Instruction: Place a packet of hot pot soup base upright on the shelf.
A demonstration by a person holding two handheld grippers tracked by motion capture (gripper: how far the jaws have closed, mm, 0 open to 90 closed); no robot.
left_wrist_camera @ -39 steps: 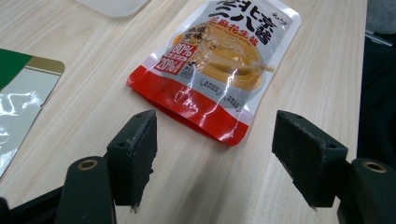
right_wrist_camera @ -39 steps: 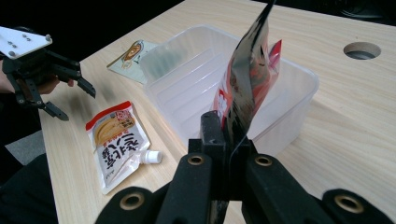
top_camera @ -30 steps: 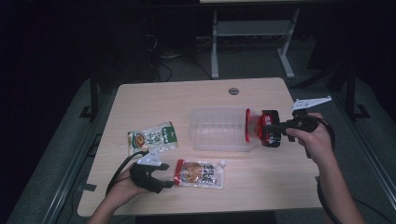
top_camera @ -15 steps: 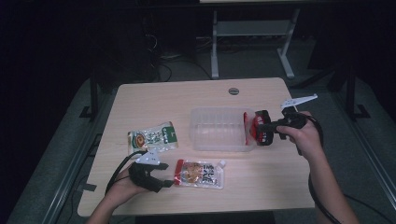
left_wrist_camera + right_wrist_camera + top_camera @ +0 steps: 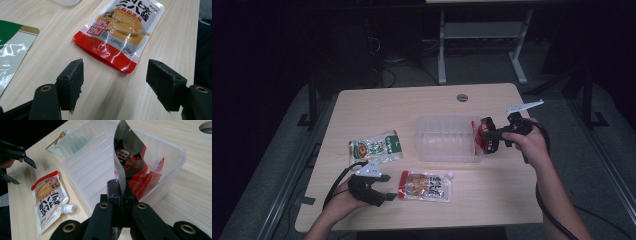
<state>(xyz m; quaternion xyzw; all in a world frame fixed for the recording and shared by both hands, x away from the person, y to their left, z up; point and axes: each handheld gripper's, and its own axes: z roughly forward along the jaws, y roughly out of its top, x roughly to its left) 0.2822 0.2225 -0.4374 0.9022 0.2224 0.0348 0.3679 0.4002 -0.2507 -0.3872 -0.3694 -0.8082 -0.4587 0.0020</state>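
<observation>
The right tool (image 5: 122, 192) clenches a red pouch (image 5: 130, 162) over the clear tub's (image 5: 447, 142) rim. The left tool (image 5: 115, 80), released, rests on the worktop (image 5: 412, 105) near a spouted pouch (image 5: 424, 186); a green pouch (image 5: 376, 147) lies beside.

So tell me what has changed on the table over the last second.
The right tool, shut on the red pouch, has carried it leftward and down, so the pouch now dips inside the clear bin at its right end. The left tool stayed open and in place short of the orange pouch. That pouch, the green pouch and the bin have not shifted.
</observation>
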